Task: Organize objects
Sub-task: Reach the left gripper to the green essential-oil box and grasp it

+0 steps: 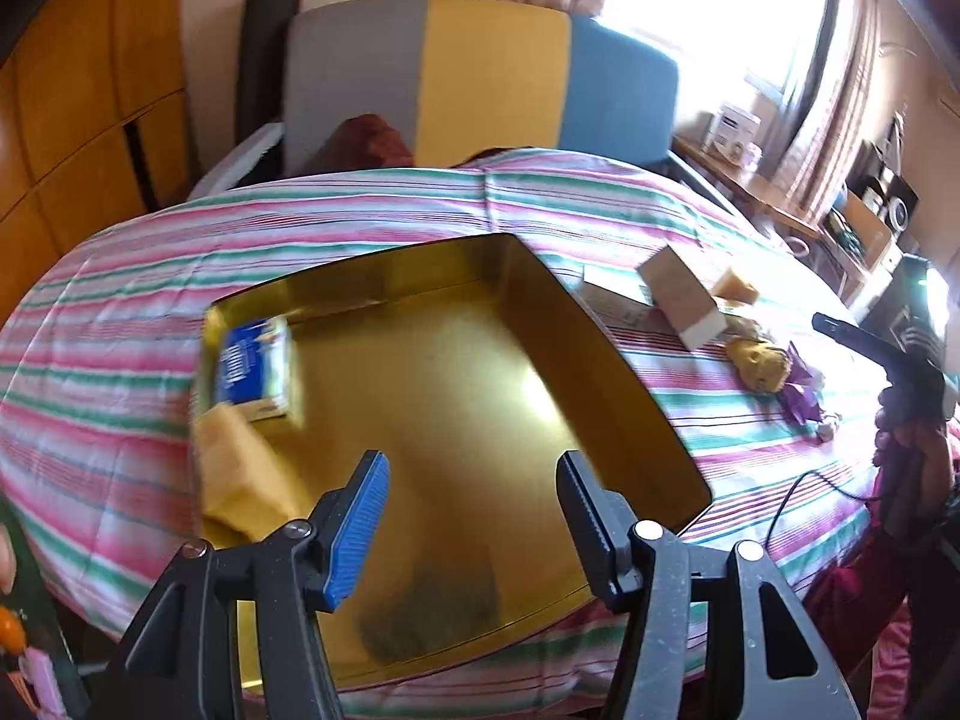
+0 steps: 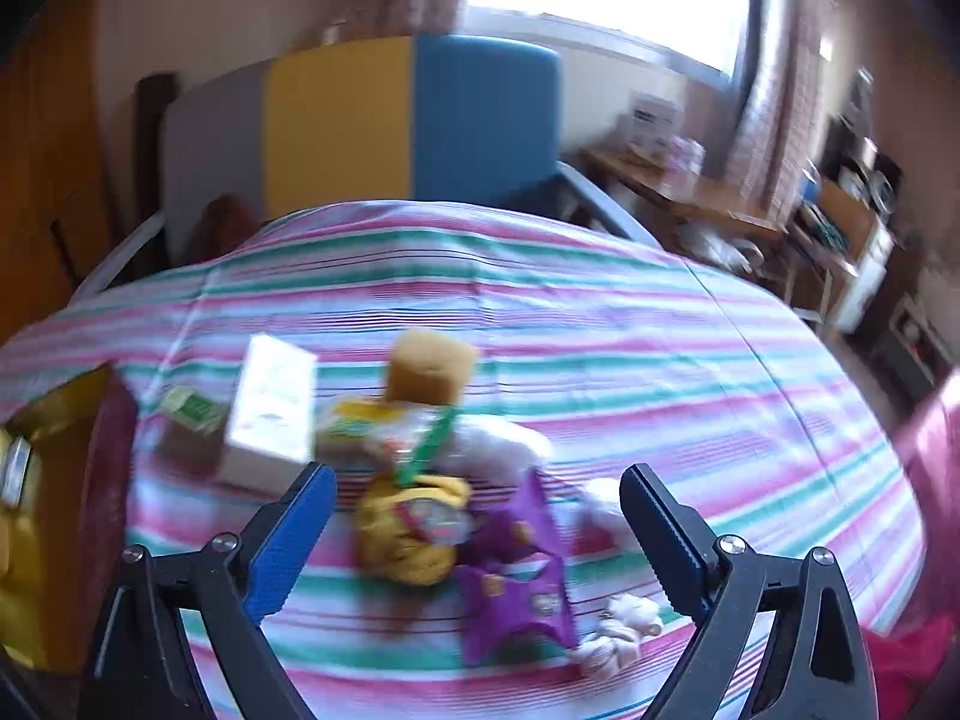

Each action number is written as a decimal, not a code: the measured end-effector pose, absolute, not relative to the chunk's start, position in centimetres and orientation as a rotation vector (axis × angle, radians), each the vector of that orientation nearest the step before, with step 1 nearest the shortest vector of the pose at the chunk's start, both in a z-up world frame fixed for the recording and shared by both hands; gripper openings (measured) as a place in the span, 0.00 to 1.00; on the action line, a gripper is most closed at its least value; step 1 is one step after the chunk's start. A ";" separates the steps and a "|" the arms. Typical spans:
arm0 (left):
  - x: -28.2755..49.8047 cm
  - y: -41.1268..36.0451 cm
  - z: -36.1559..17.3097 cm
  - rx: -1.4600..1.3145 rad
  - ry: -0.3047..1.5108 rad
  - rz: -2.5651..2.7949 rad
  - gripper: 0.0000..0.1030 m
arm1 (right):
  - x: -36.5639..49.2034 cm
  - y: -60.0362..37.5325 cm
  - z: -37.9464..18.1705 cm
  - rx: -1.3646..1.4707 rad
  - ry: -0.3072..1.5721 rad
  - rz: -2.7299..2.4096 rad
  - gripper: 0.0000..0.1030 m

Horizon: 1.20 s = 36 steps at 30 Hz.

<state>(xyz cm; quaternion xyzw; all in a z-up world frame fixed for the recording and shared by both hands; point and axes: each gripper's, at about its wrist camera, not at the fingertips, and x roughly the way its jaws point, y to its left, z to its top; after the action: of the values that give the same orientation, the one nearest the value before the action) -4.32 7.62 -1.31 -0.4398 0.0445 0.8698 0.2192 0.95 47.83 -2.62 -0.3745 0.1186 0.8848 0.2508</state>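
Left wrist view looks down over a gold tin box (image 1: 606,360) sitting open on the bed's striped sheet (image 1: 120,312), and the left gripper (image 1: 471,516) hangs above its near edge with fingers spread wide and nothing between them. Inside the tin, pushed to its left side, lie a blue and white carton (image 1: 255,369) and, just in front of it, a yellow sponge (image 1: 240,474); both are blurred. Off to the tin's right on the sheet sit a tilted cardboard box (image 1: 681,294), a second sponge (image 1: 741,285) behind it, a yellow soft toy (image 1: 759,363) and a purple packet (image 1: 801,390). At the far right edge the right gripper (image 1: 870,339) shows as a dark shape held by a hand. From the right wrist view, that gripper (image 2: 477,531) is likewise released, its fingers apart and hovering over the same pile: a white box (image 2: 273,414) with a small green packet (image 2: 189,405) beside it, the brown sponge (image 2: 429,366), the yellow toy (image 2: 408,531) and the purple packet (image 2: 519,585), with a small pale object (image 2: 618,630) just beside it that is too blurred to identify. A corner of the tin (image 2: 54,420) shows at the left edge.
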 end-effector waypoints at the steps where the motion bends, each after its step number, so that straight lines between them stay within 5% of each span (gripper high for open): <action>1: -4.4 8.4 -1.3 -1.217 0.125 2.392 0.57 | 1.1 48.8 -2.9 -1.031 0.412 2.389 0.93; 6: -5.9 13.1 -1.3 -1.245 0.102 2.294 0.57 | 1.6 50.3 -2.9 -1.014 0.552 2.375 0.94; 16: -9.9 22.6 -1.2 -1.236 0.403 2.161 0.56 | 1.6 50.5 -3.8 -1.060 0.657 2.399 0.94; 19: -11.6 24.5 -1.6 -1.237 0.443 2.174 0.64 | 1.5 50.5 -3.9 -1.066 0.663 2.414 0.95; 24: -15.5 27.6 -3.9 -1.343 0.537 2.192 0.65 | 1.4 50.4 -3.9 -1.080 0.675 2.439 0.96; 28: -17.0 29.8 -5.7 -1.375 0.589 2.160 0.79 | 1.2 50.5 -4.1 -1.091 0.690 2.452 0.96; 36: -18.5 32.6 -7.9 -1.407 0.606 2.105 0.80 | 1.3 50.9 -4.2 -1.097 0.737 2.455 0.97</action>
<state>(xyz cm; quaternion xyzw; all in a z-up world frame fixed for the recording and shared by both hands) -18.51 32.65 -7.89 -0.5211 0.2244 0.7794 0.2658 1.31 50.87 -4.23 -0.3873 0.2602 0.8668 0.1758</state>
